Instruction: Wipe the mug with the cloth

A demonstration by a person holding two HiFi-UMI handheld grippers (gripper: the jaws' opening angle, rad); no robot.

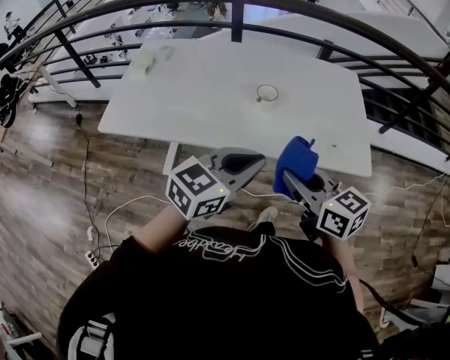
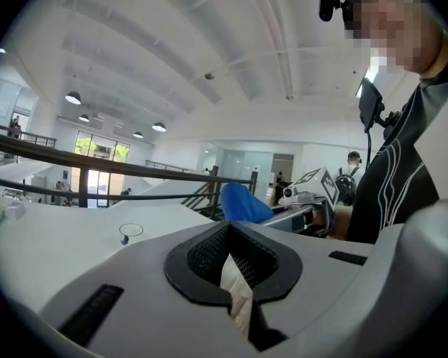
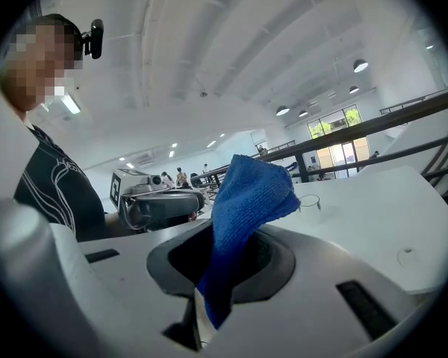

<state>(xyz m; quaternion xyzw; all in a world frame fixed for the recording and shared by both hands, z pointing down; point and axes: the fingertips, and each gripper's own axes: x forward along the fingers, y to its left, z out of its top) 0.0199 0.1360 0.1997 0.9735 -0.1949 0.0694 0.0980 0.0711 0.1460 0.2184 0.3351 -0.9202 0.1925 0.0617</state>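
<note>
A clear glass mug [image 1: 267,93] stands upright near the middle of the white table [image 1: 210,103]; it also shows small in the left gripper view as the mug [image 2: 131,231] and in the right gripper view as the mug [image 3: 309,201]. My right gripper [image 1: 298,180] is shut on a blue cloth [image 1: 296,162], which sticks up out of its jaws as the cloth [image 3: 248,203]. My left gripper [image 1: 244,160] is shut with nothing in it. Both grippers hang side by side just short of the table's near edge, well apart from the mug.
A dark metal railing [image 1: 236,10] curves round the table's far side. Some pale objects [image 1: 145,62] lie at the table's far left corner. Cables [image 1: 116,208] run over the wooden floor below. The person's shoe [image 1: 264,216] shows between the grippers.
</note>
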